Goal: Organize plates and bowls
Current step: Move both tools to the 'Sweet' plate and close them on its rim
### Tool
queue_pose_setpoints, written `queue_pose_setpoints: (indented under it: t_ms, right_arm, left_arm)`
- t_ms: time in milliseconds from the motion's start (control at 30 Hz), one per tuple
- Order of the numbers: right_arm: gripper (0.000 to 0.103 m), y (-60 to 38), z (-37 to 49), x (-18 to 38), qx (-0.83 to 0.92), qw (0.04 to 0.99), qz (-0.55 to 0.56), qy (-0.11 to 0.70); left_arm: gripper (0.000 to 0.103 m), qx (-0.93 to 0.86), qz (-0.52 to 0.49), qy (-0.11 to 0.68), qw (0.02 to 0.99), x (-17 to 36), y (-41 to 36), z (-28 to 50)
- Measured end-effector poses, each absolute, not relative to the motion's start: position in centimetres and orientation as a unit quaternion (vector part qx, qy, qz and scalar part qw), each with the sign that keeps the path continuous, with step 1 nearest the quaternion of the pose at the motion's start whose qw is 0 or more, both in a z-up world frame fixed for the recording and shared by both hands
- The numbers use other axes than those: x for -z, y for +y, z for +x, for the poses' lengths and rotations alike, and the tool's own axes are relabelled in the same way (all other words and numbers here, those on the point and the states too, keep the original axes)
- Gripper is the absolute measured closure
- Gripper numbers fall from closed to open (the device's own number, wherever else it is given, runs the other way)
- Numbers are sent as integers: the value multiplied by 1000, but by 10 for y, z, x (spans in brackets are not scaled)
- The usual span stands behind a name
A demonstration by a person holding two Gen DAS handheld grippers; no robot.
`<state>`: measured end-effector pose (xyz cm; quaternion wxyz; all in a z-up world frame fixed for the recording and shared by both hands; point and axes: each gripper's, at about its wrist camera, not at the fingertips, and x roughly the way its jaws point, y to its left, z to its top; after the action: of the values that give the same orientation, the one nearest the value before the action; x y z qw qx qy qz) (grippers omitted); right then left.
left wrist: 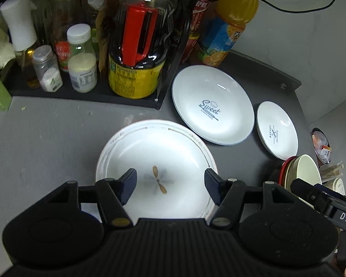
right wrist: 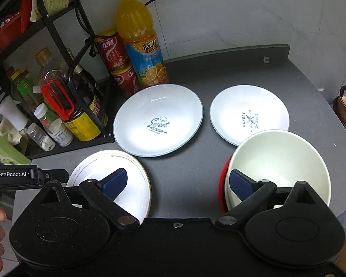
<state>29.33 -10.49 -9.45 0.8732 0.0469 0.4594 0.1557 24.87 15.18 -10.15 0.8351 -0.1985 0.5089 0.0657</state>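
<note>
Plates and bowls spread on dark grey round tabletop (right wrist: 230, 69), all upright, open faces up.

Layout: white rimmed deep plate with tan leaf motif (left wrist: 156, 168) nearest, left side. Larger white shallow plate printed "Sweet" (right wrist: 158, 120) behind it, close but apart, just beside black wire condiment rack (right wrist: 57, 46). Smaller white plate printed "Bakery" (right wrist: 249, 113) to the right of that, gap between. Cream ceramic bowl (right wrist: 279, 161) nested in red bowl (right wrist: 225, 184), near right; cream rim overlaps Bakery plate's near edge in view, contact not resolvable.

Left gripper (left wrist: 170, 183): jaws partly apart, hovering over leaf plate, nothing between pads. Right gripper (right wrist: 178, 182): jaws wide apart, over bare tabletop between leaf plate and nested bowls, nothing held.

Orientation: round items, no long axis. Print only: "Sweet" reads roughly toward the near edge, "Bakery" text turned sideways. Leaf motif long axis roughly vertical in left wrist view, slightly tilted.

Risks, judged:
- Glazed rim slipping from pads if gripped shallow; plate drops, chips.
- Low plate rims sit flat on the tabletop; fingertips could shove a plate instead of getting under it, possibly into the rack, orange juice bottle (right wrist: 140, 39) or red cans (right wrist: 117, 62).
- Lifting cream bowl may drag red bowl along.
- Both grippers close together; collision possible.
</note>
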Motion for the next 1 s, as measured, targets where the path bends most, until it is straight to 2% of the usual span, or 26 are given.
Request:
queue_pose_setpoints:
  t_ms: [300, 567, 800, 1000]
  right_arm:
    - [9, -94, 307, 98, -144, 877, 50, 456]
    - [19, -91, 332, 108, -144, 870, 57, 469]
    - [22, -92, 359, 114, -148, 860, 62, 484]
    - [30, -99, 385, 127, -147, 846, 83, 506]
  left_arm:
    - [40, -43, -211, 505, 836, 115, 168, 265]
    - [41, -43, -233, 498, 834, 132, 173, 284]
    - [44, -50, -260, 483, 834, 139, 175, 302]
    - [46, -59, -277, 477, 832, 149, 172, 318]
